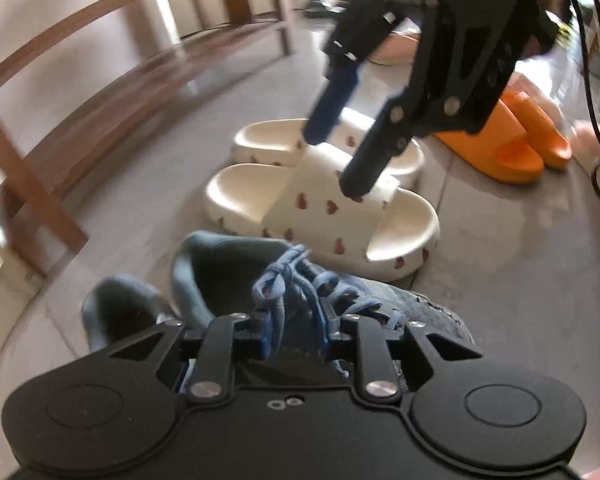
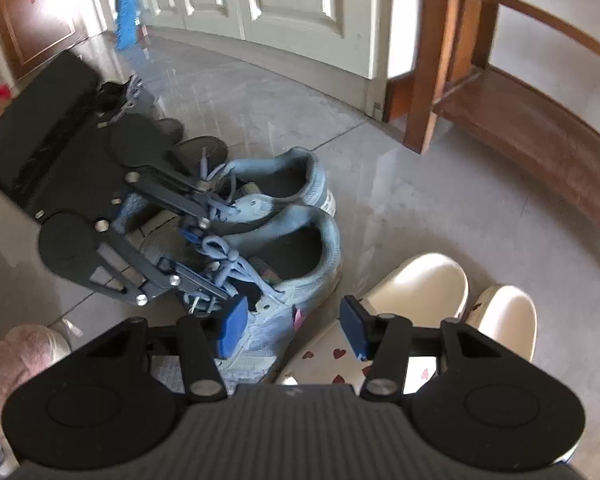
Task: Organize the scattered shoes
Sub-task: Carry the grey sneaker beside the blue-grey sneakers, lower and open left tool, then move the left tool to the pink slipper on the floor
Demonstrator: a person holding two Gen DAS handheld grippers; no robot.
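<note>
A pair of worn blue sneakers (image 1: pixel 220 276) stands side by side on the grey floor (image 1: pixel 500 300). My left gripper (image 1: pixel 294 338) sits low over the nearer sneaker (image 2: pixel 292 264), its jaws a little apart with the blue laces (image 1: pixel 288 280) running up between them; I see no pad pressing on them. The right wrist view shows that gripper (image 2: pixel 196 240) from the side. Just past the sneakers lie two white slippers with red hearts (image 1: pixel 320 216). My right gripper (image 1: pixel 334 162) hangs open above the nearer slipper's strap and holds nothing (image 2: pixel 294 328).
A brown wooden shoe rack (image 1: pixel 100 92) (image 2: pixel 520 120) stands behind the shoes. Orange slippers (image 1: pixel 512 148) lie beyond the white pair. Dark shoes (image 2: pixel 200 148) sit past the sneakers, toward a white panelled door (image 2: pixel 284 8). A pink fluffy thing (image 2: pixel 24 356) lies at the near left.
</note>
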